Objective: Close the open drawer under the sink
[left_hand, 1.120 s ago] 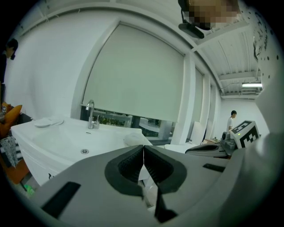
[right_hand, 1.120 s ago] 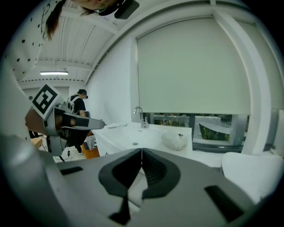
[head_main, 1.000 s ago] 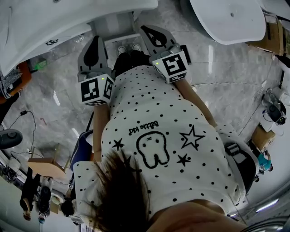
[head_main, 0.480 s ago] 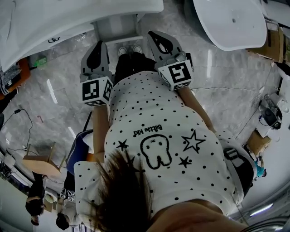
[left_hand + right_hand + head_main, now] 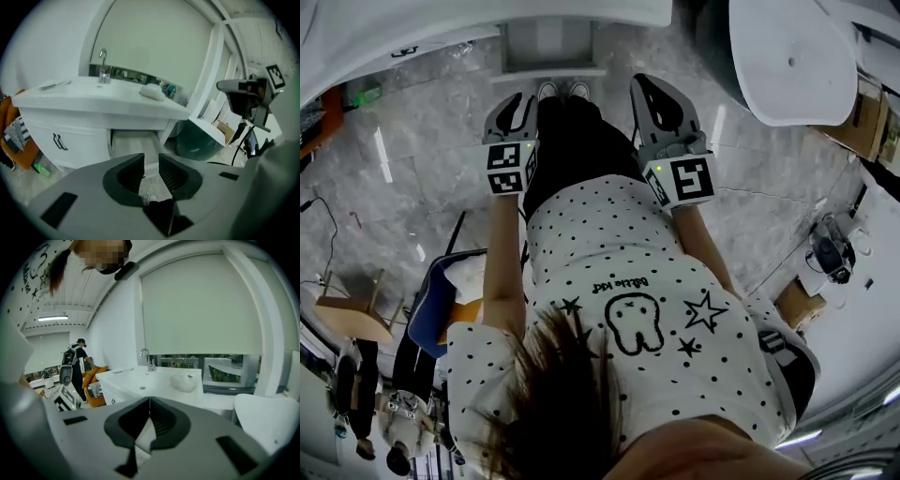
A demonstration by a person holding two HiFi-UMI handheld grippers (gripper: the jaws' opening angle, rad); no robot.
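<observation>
Drawer (image 5: pixel 133 143) hangs open under sink (image 5: pixel 93 96), straight ahead of left gripper (image 5: pixel 151 164). Left jaws just been opening, now apart, nothing between. Right gripper (image 5: pixel 149 404) jaws together, empty. Best bet: left jaws against middle of drawer front, push straight in, steady, until flush.

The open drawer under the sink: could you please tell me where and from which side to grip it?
Its front panel, from the front, straight on: the drawer juts out toward the person, so that flat face is nearest, probably best pushed, not pinched.
</observation>
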